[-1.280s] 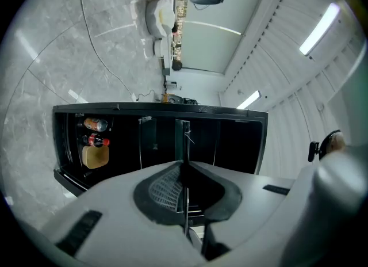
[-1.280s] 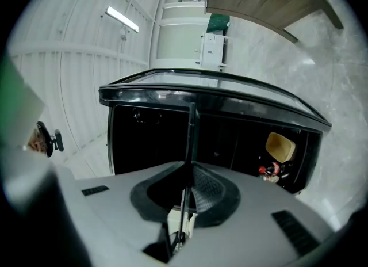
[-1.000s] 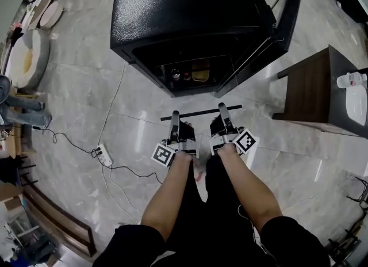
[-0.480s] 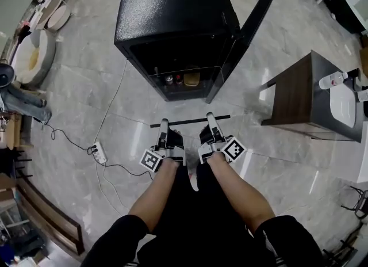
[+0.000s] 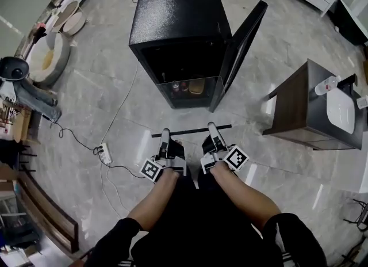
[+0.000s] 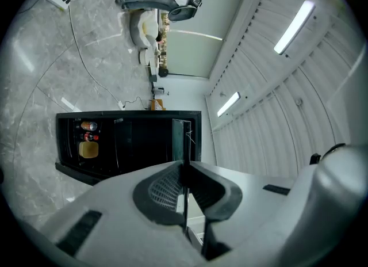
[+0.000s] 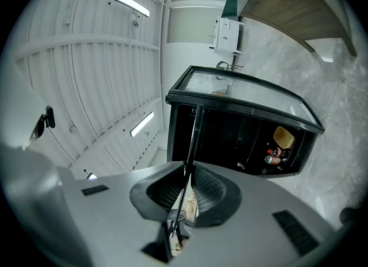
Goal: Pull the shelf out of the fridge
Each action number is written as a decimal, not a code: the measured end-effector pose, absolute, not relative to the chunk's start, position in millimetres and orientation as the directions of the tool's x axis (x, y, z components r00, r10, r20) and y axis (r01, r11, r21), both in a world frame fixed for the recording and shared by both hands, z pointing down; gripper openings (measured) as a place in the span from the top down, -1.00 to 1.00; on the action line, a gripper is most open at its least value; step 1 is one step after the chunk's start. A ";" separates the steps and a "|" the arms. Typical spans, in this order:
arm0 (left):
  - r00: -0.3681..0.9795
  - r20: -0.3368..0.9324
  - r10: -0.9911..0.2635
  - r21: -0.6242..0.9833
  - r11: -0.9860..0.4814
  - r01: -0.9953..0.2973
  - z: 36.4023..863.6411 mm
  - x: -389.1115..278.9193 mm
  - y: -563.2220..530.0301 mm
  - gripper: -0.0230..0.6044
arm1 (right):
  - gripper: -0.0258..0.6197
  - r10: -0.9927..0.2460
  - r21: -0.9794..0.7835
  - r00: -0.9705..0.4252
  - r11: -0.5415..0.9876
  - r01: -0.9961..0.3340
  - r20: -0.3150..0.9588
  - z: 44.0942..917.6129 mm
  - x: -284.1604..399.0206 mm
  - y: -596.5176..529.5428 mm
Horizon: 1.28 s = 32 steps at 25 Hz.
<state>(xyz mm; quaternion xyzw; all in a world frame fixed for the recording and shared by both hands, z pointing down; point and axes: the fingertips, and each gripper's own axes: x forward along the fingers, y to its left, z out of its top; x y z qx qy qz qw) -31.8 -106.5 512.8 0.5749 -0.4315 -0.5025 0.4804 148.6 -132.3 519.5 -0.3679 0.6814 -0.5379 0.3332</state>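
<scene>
Pulled-out shelf (image 5: 191, 130) held well in front of the open fridge (image 5: 178, 24)
Its glass barely shows; only the dark front edge reads clearly. The left gripper (image 5: 165, 133) clamps that edge. The right gripper (image 5: 211, 128) jaws are opening, with the edge still pinched between them.

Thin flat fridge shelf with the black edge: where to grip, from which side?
Thin flat shelf: take its black long edge from the person's side, jaws across the thin panel, either side of centre. The left gripper clamps there; the right gripper jaws are opening around it.

power strip (image 5: 104, 154), wooden table (image 5: 300, 106), perhaps a bottle (image 5: 325, 86)
</scene>
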 end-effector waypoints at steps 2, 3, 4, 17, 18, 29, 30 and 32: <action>0.133 -0.166 -0.977 0.985 -0.170 -0.018 505.5 -31.4 -97.2 0.81 | 0.79 -0.857 -0.977 -0.512 0.155 -0.149 -0.058 513.3 149.3 -122.8; 0.135 -0.166 -0.977 0.985 -0.169 -0.017 502.7 -32.3 -91.8 0.81 | 0.79 -0.854 -0.976 -0.516 0.162 -0.147 -0.064 509.3 148.3 -117.9; 0.135 -0.164 -0.977 0.986 -0.167 -0.014 500.5 -34.2 -86.0 0.81 | 0.79 -0.852 -0.975 -0.519 0.171 -0.143 -0.074 504.7 146.2 -112.8; 0.228 -0.198 -0.953 0.979 -0.204 0.001 452.8 -51.5 -22.4 0.81 | 0.79 -0.872 -0.967 -0.477 0.205 -0.152 -0.110 457.5 129.3 -34.8; 0.236 -0.198 -0.951 0.979 -0.205 -0.002 449.8 -53.7 -15.8 0.82 | 0.78 -0.874 -0.967 -0.474 0.206 -0.153 -0.111 455.0 127.1 -26.7; 0.278 -0.243 -0.929 0.968 -0.249 0.016 428.7 -72.0 37.9 0.81 | 0.76 -0.870 -0.952 -0.472 0.252 -0.174 -0.143 433.8 107.6 33.4; 0.277 -0.245 -0.929 0.968 -0.251 0.013 428.2 -72.6 38.7 0.81 | 0.76 -0.869 -0.952 -0.475 0.249 -0.175 -0.140 434.2 107.0 33.9; 0.275 -0.246 -0.929 0.967 -0.253 0.010 427.5 -73.9 38.9 0.81 | 0.76 -0.867 -0.953 -0.480 0.247 -0.176 -0.136 433.5 105.5 33.2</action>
